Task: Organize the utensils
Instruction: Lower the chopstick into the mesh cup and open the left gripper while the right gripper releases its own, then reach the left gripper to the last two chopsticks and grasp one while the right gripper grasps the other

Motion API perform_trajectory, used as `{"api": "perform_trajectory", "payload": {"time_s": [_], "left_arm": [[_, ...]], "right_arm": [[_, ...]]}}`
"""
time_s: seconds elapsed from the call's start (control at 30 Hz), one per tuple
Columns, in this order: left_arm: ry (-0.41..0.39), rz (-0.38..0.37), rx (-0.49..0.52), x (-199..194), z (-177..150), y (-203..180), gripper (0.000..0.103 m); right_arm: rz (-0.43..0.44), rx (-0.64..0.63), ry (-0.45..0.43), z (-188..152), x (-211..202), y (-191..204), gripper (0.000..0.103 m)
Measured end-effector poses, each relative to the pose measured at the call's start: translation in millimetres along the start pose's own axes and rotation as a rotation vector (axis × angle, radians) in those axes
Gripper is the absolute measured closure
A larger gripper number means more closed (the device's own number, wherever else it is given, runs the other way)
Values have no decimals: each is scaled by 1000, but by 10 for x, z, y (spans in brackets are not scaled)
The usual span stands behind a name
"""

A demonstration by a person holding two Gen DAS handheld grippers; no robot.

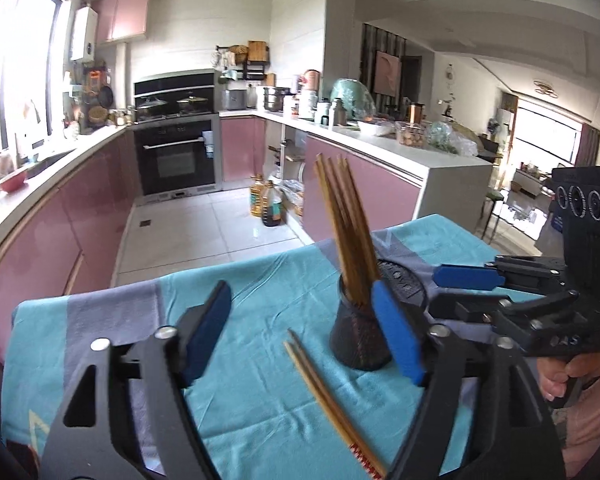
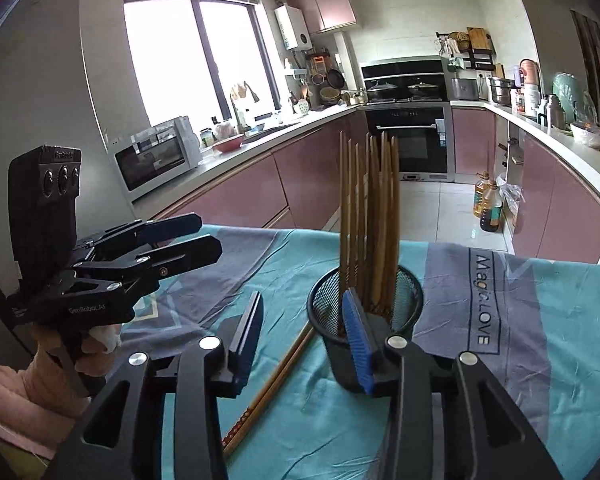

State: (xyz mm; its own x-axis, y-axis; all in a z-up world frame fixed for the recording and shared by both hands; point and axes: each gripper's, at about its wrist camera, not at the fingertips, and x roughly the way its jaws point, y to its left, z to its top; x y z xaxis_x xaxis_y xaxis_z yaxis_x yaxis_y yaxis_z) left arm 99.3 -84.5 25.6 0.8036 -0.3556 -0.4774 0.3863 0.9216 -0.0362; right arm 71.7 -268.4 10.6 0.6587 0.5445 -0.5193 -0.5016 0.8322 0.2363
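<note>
A black mesh cup (image 1: 358,338) (image 2: 366,308) stands on the cloth-covered table (image 1: 252,280) (image 2: 540,320) with several brown chopsticks (image 1: 346,216) (image 2: 370,216) upright in it. A loose pair of chopsticks (image 1: 324,392) (image 2: 276,376) lies flat on the cloth beside the cup. My left gripper (image 1: 304,334) (image 2: 188,236) is open and empty, its jaws above the loose pair, the right pad close to the cup. My right gripper (image 2: 304,340) (image 1: 452,284) is open and empty, its right pad in front of the cup.
The table is covered by a teal and grey cloth; its far edge drops to a tiled kitchen floor. Pink cabinets, an oven (image 1: 176,152) (image 2: 410,140) and oil bottles (image 1: 266,204) (image 2: 486,204) stand beyond. A microwave (image 2: 156,156) sits on the left counter.
</note>
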Motion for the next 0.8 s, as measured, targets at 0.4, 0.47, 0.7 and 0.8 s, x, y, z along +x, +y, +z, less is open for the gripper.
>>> {"api": "perform_trajectory", "payload": {"time_s": [0.4,0.47,0.7,0.8], "left_arm": [[148,144,-62,57,-849,260,18],[173,137,-82,76,-938,303,20],[219,133,-106,179,-1065,306,26],[225,129,-108,210,-1071,287,27]], "right_arm": [[6,18,201,-605,584,287,57],[-4,12,223,-658,656,335,57],[-41,6,265,-767,798,418,60],[-41,9,273,-807,812,422,62]]}}
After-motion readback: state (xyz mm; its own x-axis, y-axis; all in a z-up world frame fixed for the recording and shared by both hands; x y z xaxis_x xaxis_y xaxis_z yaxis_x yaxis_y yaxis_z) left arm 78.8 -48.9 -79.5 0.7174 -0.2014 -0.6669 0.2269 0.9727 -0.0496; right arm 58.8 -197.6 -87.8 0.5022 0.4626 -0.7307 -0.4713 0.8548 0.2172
